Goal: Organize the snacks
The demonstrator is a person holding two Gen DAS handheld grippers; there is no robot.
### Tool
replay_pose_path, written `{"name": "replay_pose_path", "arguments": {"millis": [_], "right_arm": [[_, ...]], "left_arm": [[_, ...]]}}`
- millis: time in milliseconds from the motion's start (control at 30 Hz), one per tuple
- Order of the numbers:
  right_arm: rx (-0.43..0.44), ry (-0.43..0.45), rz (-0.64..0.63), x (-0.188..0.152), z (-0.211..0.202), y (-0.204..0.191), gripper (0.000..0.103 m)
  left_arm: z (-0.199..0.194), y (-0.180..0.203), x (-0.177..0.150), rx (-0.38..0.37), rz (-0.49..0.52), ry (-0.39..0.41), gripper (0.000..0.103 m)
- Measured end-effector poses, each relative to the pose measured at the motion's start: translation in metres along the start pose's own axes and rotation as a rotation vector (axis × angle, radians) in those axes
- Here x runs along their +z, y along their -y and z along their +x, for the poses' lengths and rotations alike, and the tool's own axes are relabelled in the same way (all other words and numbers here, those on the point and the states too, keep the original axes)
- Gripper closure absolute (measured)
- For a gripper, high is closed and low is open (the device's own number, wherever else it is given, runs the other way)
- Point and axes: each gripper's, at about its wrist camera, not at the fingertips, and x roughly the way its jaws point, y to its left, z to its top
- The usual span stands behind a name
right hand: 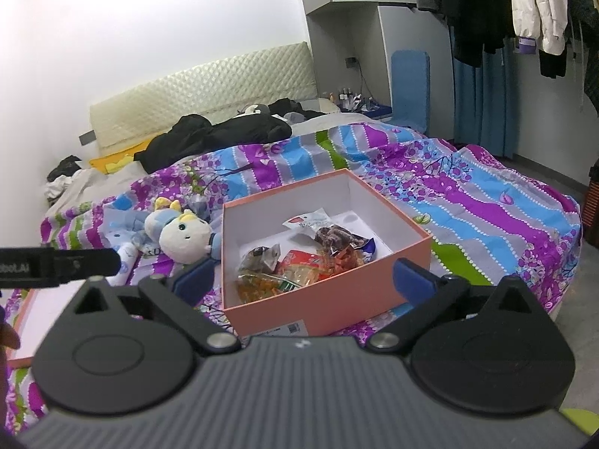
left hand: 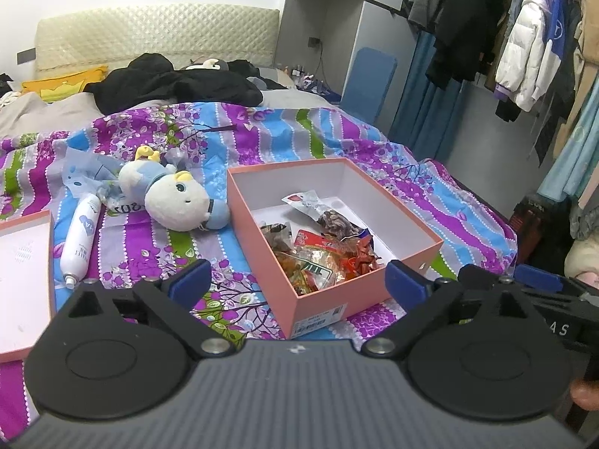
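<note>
An open pink box (left hand: pixel 337 299) (right hand: pixel 318 310) with white inner walls sits on the flowered bedspread. Several crinkly snack packets (left hand: pixel 318 250) (right hand: pixel 299 262) lie piled in its near half. My left gripper (left hand: pixel 299 280) hangs in front of the box's near corner, jaws spread wide, with nothing between its blue pads. My right gripper (right hand: pixel 303 277) hovers before the box's near wall, also open and empty. Neither gripper touches the box or a packet.
The box's pink lid (left hand: pixel 18 280) (right hand: pixel 37 314) lies upside down at the left. A plush toy (left hand: pixel 176 198) (right hand: pixel 183 237) and a white spray bottle (left hand: pixel 80 239) lie left of the box. Black clothing (left hand: pixel 176 86) is heaped near the headboard. A clothes rack (left hand: pixel 524 37) stands at the right.
</note>
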Motion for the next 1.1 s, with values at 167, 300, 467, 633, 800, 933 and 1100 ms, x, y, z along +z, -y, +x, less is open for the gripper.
{"name": "replay_pose_path", "arguments": {"millis": [167,300,467,633,800,933,1100], "right_arm": [[-0.003,-0.012,-0.007,-0.001,0.002,-0.001,0.0],[-0.011,-0.021,-0.005,-0.002,0.003,-0.001,0.0],[-0.015,-0.022,-0.012,-0.001,0.003,-0.002,0.0],[-0.014,-0.018,-0.009,0.0,0.004,-0.003,0.0],[-0.009,-0.01,-0.026,0.001,0.001,-0.006,0.0],[-0.012,-0.016,-0.024,0.001,0.001,-0.007,0.0],[-0.019,-0.014,-0.018,0.002,0.0,-0.006,0.0]], "left_arm": [[0.002,0.0,0.002,0.005,0.0,-0.014,0.002],[0.002,0.0,0.003,0.017,0.008,-0.015,0.002],[0.002,0.003,0.004,0.007,0.017,-0.025,0.002],[-0.002,0.004,0.006,0.012,0.021,-0.014,0.002],[-0.006,0.009,0.008,0.02,0.05,-0.008,0.002],[-0.008,0.008,0.007,0.02,0.047,-0.009,0.002],[-0.009,0.007,0.006,0.023,0.045,-0.009,0.002]]}}
